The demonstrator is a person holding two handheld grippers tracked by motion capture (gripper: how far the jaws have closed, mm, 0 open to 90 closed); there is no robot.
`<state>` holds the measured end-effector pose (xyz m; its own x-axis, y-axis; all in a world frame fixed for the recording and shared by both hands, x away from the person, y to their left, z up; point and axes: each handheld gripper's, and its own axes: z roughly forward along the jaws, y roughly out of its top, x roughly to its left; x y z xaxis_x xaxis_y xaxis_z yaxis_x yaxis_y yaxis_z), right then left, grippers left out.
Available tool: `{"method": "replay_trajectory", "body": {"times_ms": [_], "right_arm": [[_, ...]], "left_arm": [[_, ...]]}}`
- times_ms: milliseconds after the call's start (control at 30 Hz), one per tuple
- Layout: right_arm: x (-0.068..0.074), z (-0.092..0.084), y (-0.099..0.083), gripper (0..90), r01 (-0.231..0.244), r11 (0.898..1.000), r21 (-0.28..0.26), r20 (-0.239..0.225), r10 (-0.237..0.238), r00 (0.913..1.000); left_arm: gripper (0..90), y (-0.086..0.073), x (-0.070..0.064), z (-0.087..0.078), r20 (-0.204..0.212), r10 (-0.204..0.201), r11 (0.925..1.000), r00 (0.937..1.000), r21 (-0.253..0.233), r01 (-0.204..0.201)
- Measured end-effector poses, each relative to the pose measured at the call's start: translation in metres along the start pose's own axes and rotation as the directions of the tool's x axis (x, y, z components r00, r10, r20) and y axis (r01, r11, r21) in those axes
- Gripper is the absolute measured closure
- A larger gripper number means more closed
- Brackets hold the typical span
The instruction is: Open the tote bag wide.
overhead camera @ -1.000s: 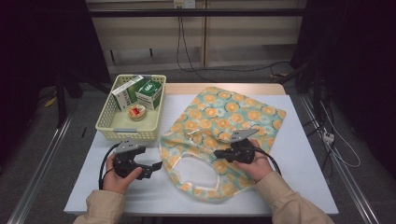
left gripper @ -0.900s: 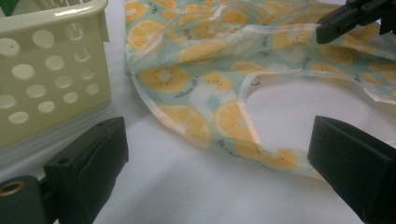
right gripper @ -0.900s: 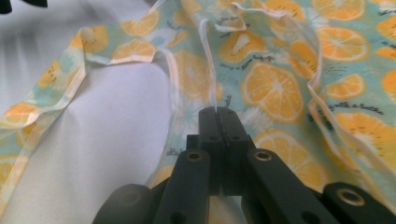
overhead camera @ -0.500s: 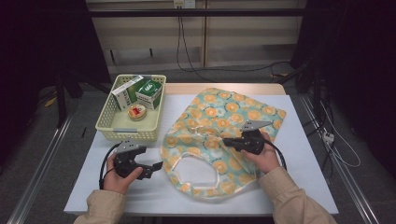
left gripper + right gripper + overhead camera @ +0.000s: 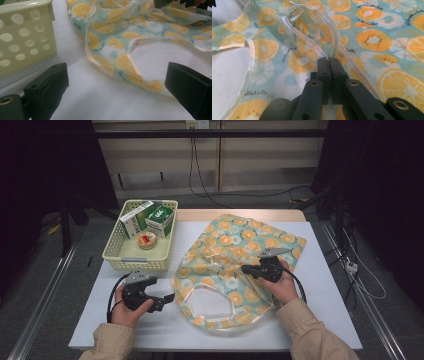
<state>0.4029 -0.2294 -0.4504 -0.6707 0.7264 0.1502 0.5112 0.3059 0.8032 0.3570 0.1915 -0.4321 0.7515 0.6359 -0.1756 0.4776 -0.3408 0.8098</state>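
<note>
Sitting just L of bag [image 5: 235, 255]: basket [image 5: 116, 257] w/ boxes [image 5: 149, 218].

Basket [image 5: 140, 254] left of bag [image 5: 235, 255]

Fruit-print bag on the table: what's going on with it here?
A person works at a white table with a gripper in each hand. The right gripper is shut on a handle strip of the bag, which lies spread and crumpled on the table. The left gripper is open, its jaws wide apart just short of the bag's near edge, nothing between them. A basket with two boxes and a small round tin sits to the left, untouched.
</note>
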Motion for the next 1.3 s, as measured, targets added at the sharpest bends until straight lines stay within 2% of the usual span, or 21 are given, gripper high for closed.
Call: {"method": "replay_trajectory", "body": {"times_ms": [467,667,800,900,1300], "right_arm": [[-0.007,0.012,-0.007,83.7,0.012,0.999,0.053,0.044,-0.014,0.999],[-0.001,0.014,-0.007,71.7,0.051,0.995,0.083,0.057,-0.056,0.9968],[0.002,0.016,-0.006,55.8,0.04,0.997,0.073,0.048,-0.044,0.9979],[0.007,0.018,-0.004,47.1,0.066,0.995,0.07,0.047,-0.069,0.9965],[0.039,0.028,0.004,34.0,0.152,0.986,0.073,-0.026,-0.151,0.9883]], "left_arm": [[5.0,-0.002,0.001,0.002,0.001,-0.007,0.9999,1.0,0.008,0.007],[5.0,-0.001,0.0,0.002,0.001,-0.001,1.0,1.0,0.008,0.001],[5.0,-0.001,0.0,0.003,0.002,-0.003,0.9999,1.0,0.01,0.003],[5.0,-0.001,0.0,0.004,0.007,-0.005,1.0,1.0,0.006,0.005],[5.0,-0.001,0.001,0.003,0.008,-0.004,1.0,1.0,0.008,0.004]]}}
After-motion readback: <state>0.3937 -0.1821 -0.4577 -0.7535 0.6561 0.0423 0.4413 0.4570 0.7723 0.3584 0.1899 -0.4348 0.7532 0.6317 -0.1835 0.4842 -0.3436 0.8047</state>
